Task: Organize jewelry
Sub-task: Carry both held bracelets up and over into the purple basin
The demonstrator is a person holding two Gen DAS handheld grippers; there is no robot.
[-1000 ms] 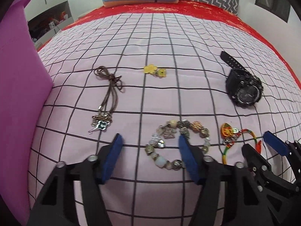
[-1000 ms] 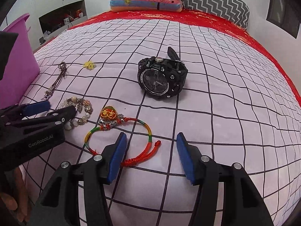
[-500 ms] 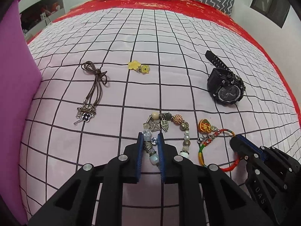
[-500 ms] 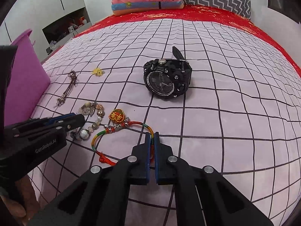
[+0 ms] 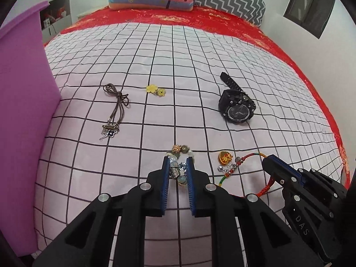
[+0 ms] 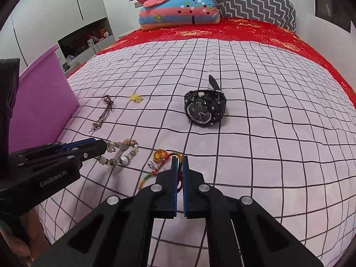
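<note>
Left gripper (image 5: 177, 169) pinches bead bracelet (image 5: 179, 166), right gripper (image 6: 179, 166) clamps cord bracelet (image 6: 163, 163), prob. to carry both to purple bin (image 5: 24, 102).

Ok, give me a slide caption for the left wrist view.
Left gripper shut on beaded charm bracelet; right gripper pinches the braided cord bracelet alongside.

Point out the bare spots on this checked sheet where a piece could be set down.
Free: between flower charms and black watch; right of the watch; beyond all pieces toward the red blanket. Crowded: near edge, where beaded bracelet and cord bracelet lie beside both grippers.
</note>
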